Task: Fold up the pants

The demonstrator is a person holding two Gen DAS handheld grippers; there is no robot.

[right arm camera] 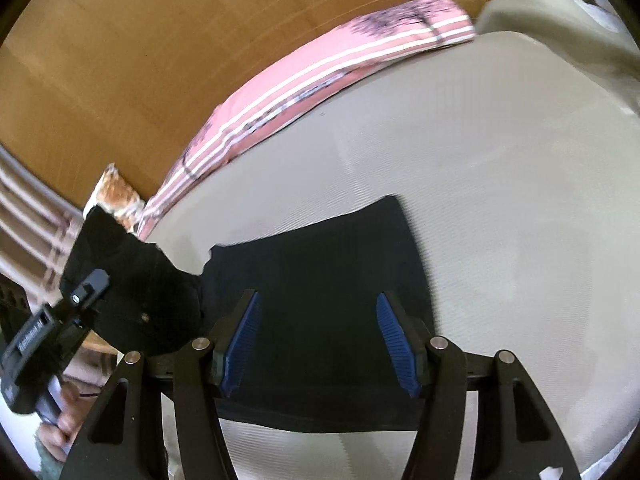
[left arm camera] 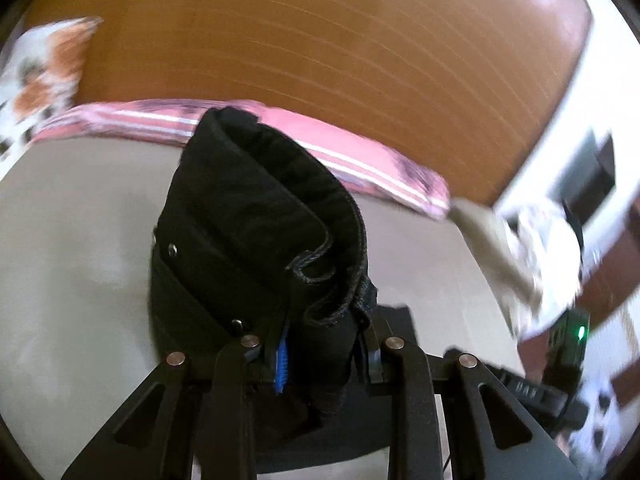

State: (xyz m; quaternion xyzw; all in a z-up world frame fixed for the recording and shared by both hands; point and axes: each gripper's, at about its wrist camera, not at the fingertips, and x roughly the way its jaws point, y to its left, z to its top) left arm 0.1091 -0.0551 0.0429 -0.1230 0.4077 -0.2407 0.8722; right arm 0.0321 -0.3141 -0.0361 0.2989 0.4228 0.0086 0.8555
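One pair of black pants (left arm camera: 256, 216) is lying partly on the bed (right arm camera: 500, 200). In the right wrist view the flat part is running from 6 o'clock up toward 1 o'clock, and a bunched end is lifting off at 9 o'clock.

The left gripper (left arm camera: 320, 356) is pinching that bunched end; its fingers are pressing a thick roll of fabric, which is standing up toward 12 o'clock in its own view.

The right gripper (right arm camera: 318, 344) is hovering over the flat part with its fingers spread and nothing between the blue pads (right arm camera: 244, 340).

Count: one pair of pants, two grippers, one pink striped pillow (right arm camera: 304, 84).

Surface: a pale grey sheet. Room: a wooden headboard (left arm camera: 320, 40) is rising behind the pillow, which is lying along it.
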